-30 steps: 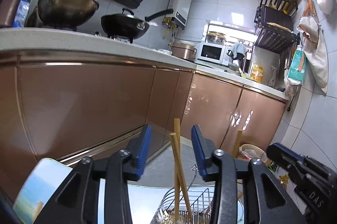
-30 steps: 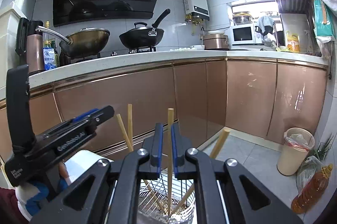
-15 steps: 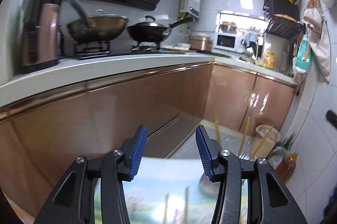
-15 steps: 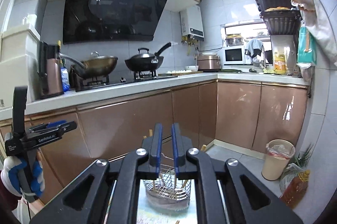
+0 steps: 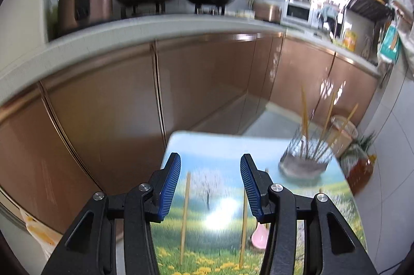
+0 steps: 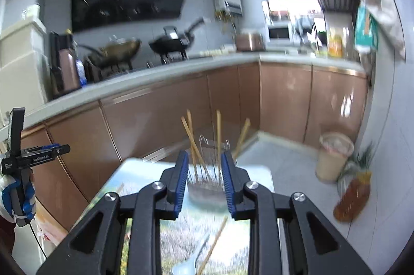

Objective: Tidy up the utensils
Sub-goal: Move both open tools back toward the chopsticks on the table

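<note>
1. The left gripper (image 5: 210,187) stands wide open over the table with nothing between its blue pads. The right gripper (image 6: 203,179) has just been opening; its pads are parted and empty, framing the wire basket (image 6: 207,187) beyond without touching it.
2. A likely slip: both views are smeared, so a hurried reach could miss a thin chopstick (image 5: 185,218) lying flat on the glossy table (image 5: 220,145) and push it away or off the edge.
3. Another risk is the basket. It looks light, and a bump from the right gripper could tip it and spill the chopsticks leaning inside.
4. The utensils are pale wooden chopsticks: several upright in the basket at the far right of the table, two more flat under the left gripper, beside a pink spoon (image 5: 260,236).
</note>
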Demonstrator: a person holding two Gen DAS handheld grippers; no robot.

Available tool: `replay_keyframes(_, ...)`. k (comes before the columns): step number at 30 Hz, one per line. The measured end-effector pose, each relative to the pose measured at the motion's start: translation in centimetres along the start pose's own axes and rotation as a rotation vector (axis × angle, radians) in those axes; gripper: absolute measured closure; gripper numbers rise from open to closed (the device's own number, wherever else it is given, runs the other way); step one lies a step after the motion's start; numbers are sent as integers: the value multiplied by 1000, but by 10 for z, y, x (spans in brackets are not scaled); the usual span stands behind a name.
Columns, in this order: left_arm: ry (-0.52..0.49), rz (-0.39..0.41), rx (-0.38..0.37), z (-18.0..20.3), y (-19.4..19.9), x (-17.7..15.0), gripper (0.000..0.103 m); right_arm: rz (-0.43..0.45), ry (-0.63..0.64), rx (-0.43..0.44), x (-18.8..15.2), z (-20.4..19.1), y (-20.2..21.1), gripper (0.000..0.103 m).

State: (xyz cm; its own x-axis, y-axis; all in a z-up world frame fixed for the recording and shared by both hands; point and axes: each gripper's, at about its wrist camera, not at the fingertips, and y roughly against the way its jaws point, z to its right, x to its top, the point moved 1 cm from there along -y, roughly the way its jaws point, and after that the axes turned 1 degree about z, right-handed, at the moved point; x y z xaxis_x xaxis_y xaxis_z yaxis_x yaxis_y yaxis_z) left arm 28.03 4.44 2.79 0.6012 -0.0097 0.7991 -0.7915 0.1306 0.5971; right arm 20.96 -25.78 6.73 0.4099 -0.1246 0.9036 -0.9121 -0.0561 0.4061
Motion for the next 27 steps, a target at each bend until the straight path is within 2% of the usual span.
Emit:
replay_keyframes(5, 5, -153, -12, 5, -63, -25, 55, -154, -45, -34, -36, 21, -50, 78)
replay_keyframes(12, -44, -375, -32, 31, -154, -51, 55, -391, -120, -36, -89, 46, -134, 78)
replay_keyframes(15, -47, -455, -67, 41, -191, -55, 56, -482, -142, -33, -108, 54, -167, 78)
replay_keyframes(20, -67, -547, -96, 66, -240, -56, 56, -574, -144, -28, -129, 54, -204, 78)
replay_keyframes(27, -110, -604, -82, 89, -279, -59, 56, -660, -117, -48, -144, 55, -237, 78)
